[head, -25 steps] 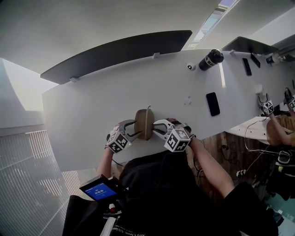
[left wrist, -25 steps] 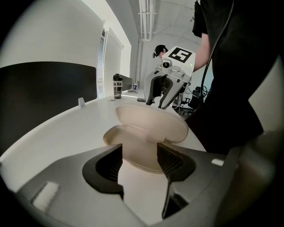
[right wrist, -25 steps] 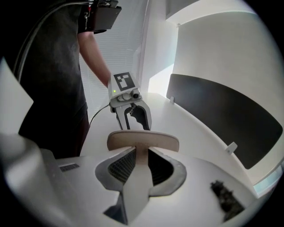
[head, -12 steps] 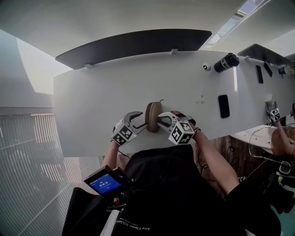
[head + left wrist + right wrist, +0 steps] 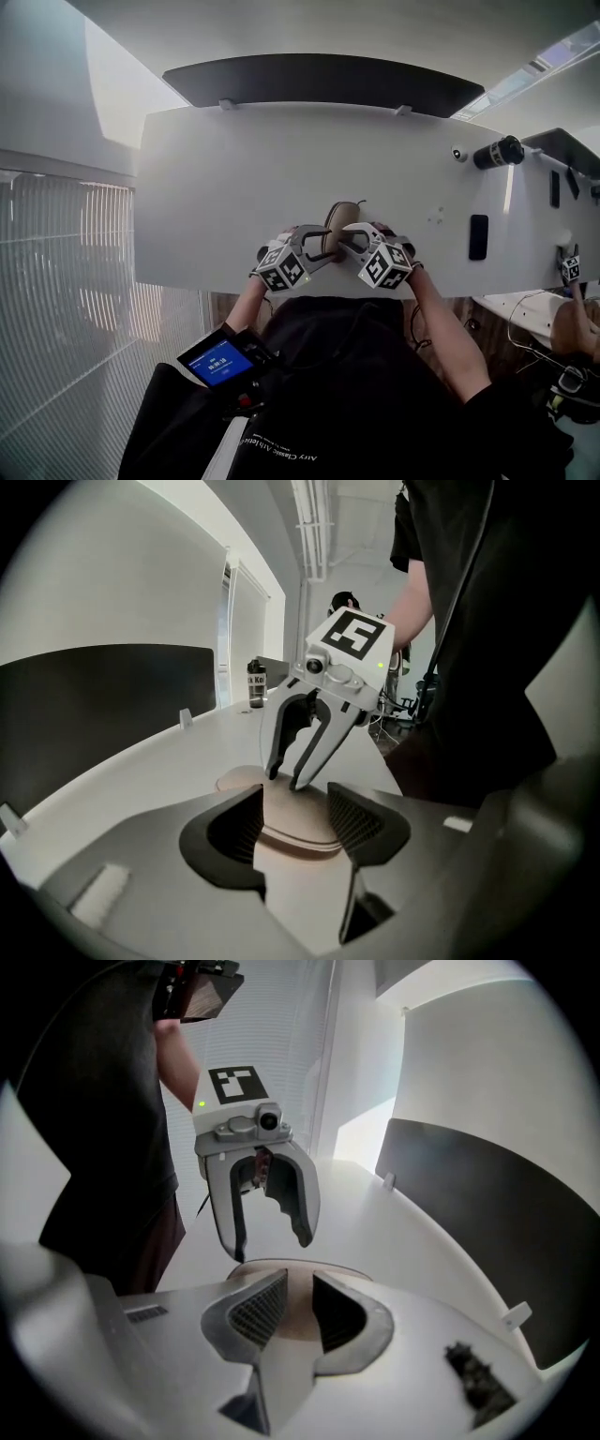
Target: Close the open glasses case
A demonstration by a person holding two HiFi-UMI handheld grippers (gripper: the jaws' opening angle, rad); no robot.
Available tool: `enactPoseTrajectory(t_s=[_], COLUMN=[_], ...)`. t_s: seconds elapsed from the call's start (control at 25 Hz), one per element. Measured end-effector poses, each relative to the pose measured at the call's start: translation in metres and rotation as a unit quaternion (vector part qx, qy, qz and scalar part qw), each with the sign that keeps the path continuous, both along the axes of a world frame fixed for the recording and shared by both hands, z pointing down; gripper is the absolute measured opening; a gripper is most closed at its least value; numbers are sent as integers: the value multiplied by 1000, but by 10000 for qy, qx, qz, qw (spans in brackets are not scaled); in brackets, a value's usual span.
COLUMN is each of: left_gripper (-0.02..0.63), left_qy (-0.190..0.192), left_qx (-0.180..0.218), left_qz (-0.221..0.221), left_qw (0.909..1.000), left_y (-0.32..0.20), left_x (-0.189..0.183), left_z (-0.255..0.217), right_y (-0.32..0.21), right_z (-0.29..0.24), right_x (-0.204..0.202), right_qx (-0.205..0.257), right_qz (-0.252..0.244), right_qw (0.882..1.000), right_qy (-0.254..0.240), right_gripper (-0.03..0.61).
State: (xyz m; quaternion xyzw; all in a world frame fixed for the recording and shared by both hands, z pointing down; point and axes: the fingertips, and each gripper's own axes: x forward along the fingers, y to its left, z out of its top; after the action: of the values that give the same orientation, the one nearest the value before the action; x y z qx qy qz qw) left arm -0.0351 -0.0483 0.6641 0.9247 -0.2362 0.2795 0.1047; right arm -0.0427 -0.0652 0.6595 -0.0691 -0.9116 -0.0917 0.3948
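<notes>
The tan glasses case (image 5: 343, 216) lies on the white worktop (image 5: 234, 178), near its front edge, between the two tongs. The left tongs (image 5: 322, 248) are spread wide just over the case's edge. They have just been closing a little and pinch nothing. The right tongs (image 5: 344, 242) are a little apart, with their tips on top of the case.

Tan glasses case (image 5: 342, 217), white table (image 5: 234, 187)
</notes>
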Motion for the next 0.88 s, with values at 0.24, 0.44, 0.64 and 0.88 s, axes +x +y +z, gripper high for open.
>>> enactPoseTrajectory(t_s=[0.24, 0.44, 0.64, 0.88], left_gripper=[224, 222, 222, 225], left_qy=[-29, -53, -78, 87], left_qx=[-220, -249, -278, -353], left_qz=[2, -133, -164, -256], left_qw=[9998, 9996, 9994, 9990], left_y=[5, 4, 4, 3], left_x=[11, 7, 4, 3], left_z=[18, 27, 31, 32], right_y=[2, 0, -12, -11], right_z=[2, 2, 4, 7], right_x=[-3, -1, 12, 10], right_qx=[-65, 69, -141, -437], right_qz=[33, 94, 610, 911], right_qw=[10000, 9999, 9980, 9947], right_qy=[23, 60, -16, -164], right_gripper=[91, 91, 91, 89])
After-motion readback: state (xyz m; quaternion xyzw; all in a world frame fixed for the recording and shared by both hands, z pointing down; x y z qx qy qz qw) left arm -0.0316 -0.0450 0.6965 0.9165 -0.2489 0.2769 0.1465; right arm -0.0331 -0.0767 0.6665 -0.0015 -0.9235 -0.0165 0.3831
